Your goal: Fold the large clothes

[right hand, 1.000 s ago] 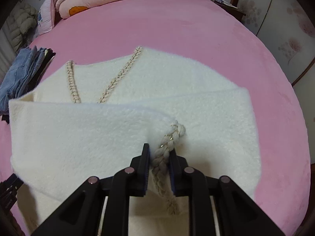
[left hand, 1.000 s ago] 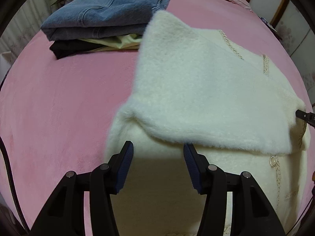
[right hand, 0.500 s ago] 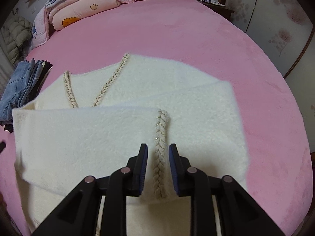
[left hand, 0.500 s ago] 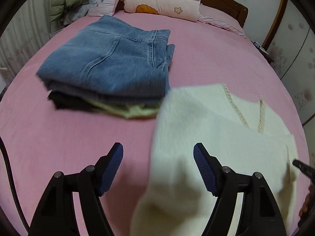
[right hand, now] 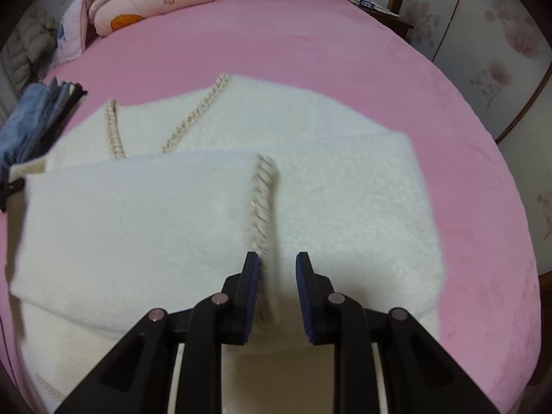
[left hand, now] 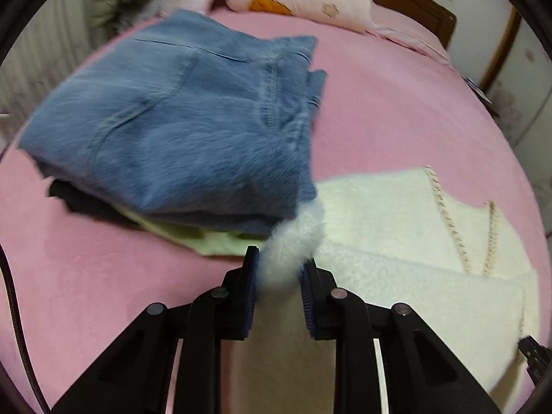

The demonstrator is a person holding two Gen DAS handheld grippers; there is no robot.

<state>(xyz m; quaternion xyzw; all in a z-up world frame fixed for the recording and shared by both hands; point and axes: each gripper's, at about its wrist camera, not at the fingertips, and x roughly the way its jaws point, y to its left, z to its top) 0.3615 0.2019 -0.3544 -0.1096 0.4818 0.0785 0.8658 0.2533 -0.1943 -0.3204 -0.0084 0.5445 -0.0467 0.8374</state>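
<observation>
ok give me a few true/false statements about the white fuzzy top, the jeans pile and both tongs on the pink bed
1. The left tongs pinch a bunched bit of the white fuzzy top. True.
2. The right tongs are clamped on the braided trim. False: their fingers stand apart over the top, the trim just beside the left finger.
3. The folded jeans lie on top of the pile, with a pale green garment and a black garment under them. True.
4. The white top lies spread fully flat, unfolded. False: one panel is folded across it.
5. The bed sheet is blue. False: it is pink.
</observation>
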